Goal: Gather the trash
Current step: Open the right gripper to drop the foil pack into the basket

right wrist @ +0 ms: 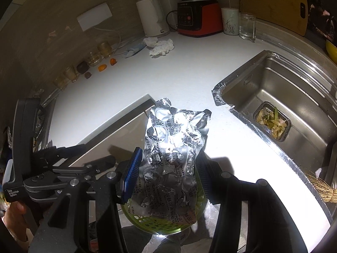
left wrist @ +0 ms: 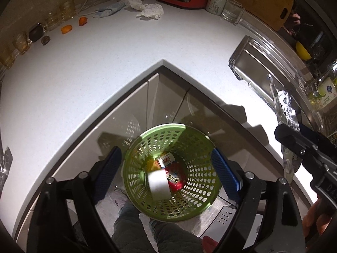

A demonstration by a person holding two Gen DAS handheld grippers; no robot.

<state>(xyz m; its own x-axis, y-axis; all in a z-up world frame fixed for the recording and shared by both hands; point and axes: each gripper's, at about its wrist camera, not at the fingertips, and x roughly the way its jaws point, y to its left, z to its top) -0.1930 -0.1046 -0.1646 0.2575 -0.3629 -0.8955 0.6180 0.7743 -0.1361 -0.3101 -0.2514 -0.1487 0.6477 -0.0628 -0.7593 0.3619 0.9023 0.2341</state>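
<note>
From my left wrist I look steeply down into the green basket [left wrist: 170, 179], which stands on the floor in front of the corner of the table [left wrist: 126, 48]. My left tool [left wrist: 166, 171] has its blue pads wide apart, one on each side of the basket's rim, and nothing is pressed between them. A white cup [left wrist: 159, 182] is seen inside the basket, blurred, above a red wrapper [left wrist: 175, 179]. I cannot tell if the cup has already landed. It looks light and stiff, so it needs no care now. At the right edge my right tool [left wrist: 292, 139] holds something silver.

From my right wrist that thing is clear: a crumpled foil blister sheet [right wrist: 174, 145], clamped between the pads of my right tool [right wrist: 168, 175]. I judge it very light, thin, springy and a little slippery, with sharp edges, so the pads should stay on its lower middle part. Its long axis runs away from me, the far end pointing toward the table, the near end hanging over the basket. Crumpled tissues [right wrist: 161, 46] lie well apart, near the kettle [right wrist: 151, 19].
</note>
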